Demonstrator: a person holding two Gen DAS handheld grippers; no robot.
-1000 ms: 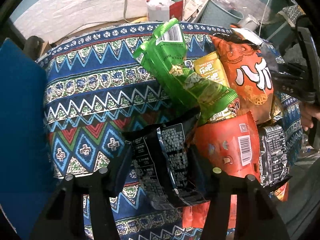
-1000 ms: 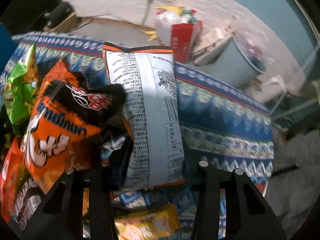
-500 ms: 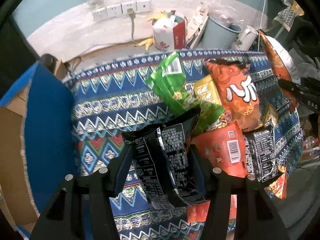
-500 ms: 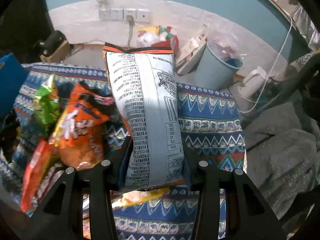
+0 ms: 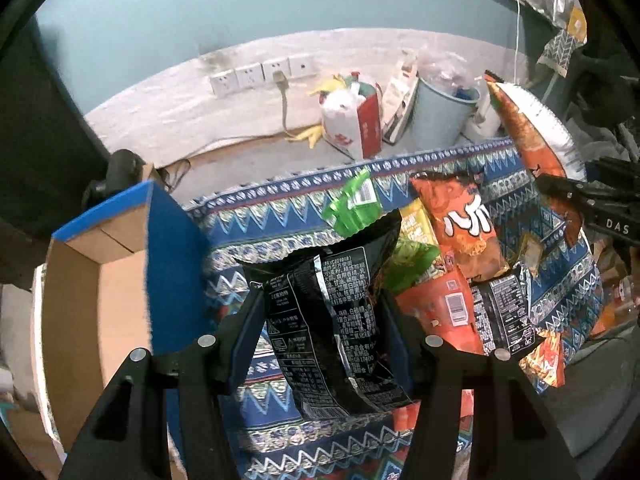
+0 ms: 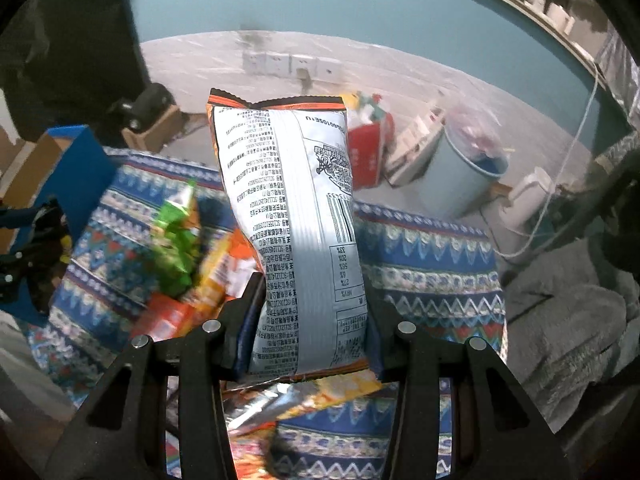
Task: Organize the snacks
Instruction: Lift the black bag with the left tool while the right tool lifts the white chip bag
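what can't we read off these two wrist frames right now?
- Left wrist: the box floor is cut off by the frame edge, contents unknown.
- Left wrist: the black bag in the left tool shows only its back.
- Right wrist: the silver bag in the right tool hides the cloth behind; the snack pile is motion-blurred.

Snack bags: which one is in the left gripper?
The black bag, clamped between the left gripper's fingers; the other bags lie piled on the patterned cloth.

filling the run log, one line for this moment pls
left gripper: shut on black snack bag | right gripper: shut on silver-backed snack bag | snack pile on patterned cloth
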